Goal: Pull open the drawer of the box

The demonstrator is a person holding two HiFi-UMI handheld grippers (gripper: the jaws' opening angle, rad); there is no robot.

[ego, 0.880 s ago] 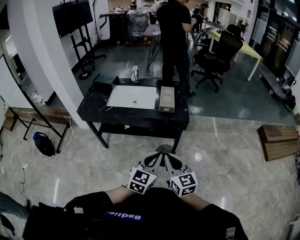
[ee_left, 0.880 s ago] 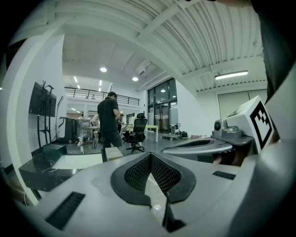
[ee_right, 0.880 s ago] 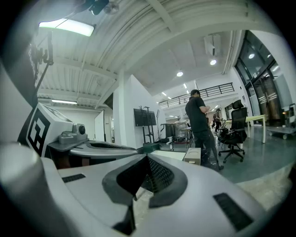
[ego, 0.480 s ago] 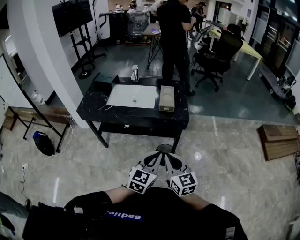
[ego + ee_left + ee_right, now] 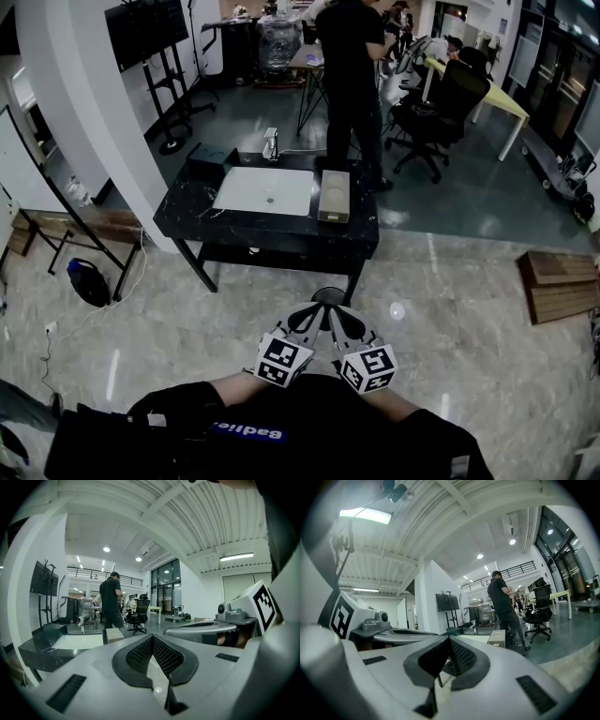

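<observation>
Because the black table (image 5: 187,220) sits in the upper middle of the head view, well apart from both tools, I judge the task not yet begun. On the table lies a white basin panel (image 5: 265,192). Just to its right stands the beige box (image 5: 334,197), with its drawer (image 5: 496,641) flush and closed (what looks like a small pull (image 5: 496,644) shows on the near face in the right gripper view). At the lower middle of the frame, the left gripper (image 5: 309,321) and right gripper (image 5: 342,323) lie side by side, each with its jaws pressed together on nothing. Everything is left to do: approach, grip the pull, draw the drawer out.
</observation>
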